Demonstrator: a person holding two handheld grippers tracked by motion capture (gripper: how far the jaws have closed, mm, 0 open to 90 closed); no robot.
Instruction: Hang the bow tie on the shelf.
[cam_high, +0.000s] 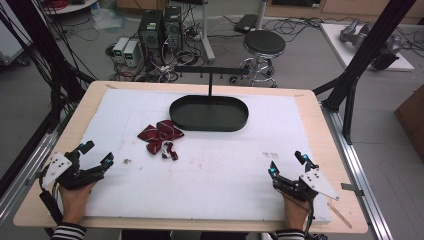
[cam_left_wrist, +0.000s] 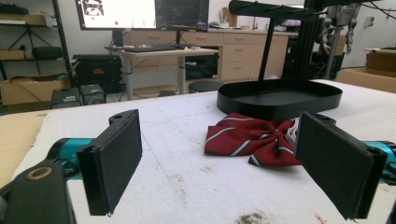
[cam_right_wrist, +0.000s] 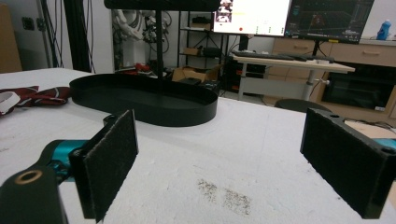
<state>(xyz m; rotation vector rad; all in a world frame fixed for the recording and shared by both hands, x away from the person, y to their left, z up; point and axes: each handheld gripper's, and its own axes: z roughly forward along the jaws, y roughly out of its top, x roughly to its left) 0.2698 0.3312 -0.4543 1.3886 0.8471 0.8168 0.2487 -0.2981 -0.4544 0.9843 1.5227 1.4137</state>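
White foam sheet covers most of my wooden table, and both grippers rest near its front edge. My left gripper sits at the near left corner with its jaws spread wide and nothing between them; in the left gripper view the two black pads stand far apart over bare foam. My right gripper sits at the near right, jaws likewise wide apart and empty, with the grey three-cornered plate on top of it. I can see a hand behind the left one and striped sleeve cuffs at the bottom edge of the high view.

A few dark specks and smudges mark the foam ahead of each gripper. Farther in, left of centre, lies a dark red bow tie with pale stripes, flat on the foam and well apart from both grippers. From the left gripper view it lies straight ahead, framed between the jaws.

Just behind the bow tie, near but not clearly touching it, stands a black oval tray with a thin post rising from its far side to a horizontal bar.

Beyond the table I see a round black stool, computer towers and loose cables on the floor.
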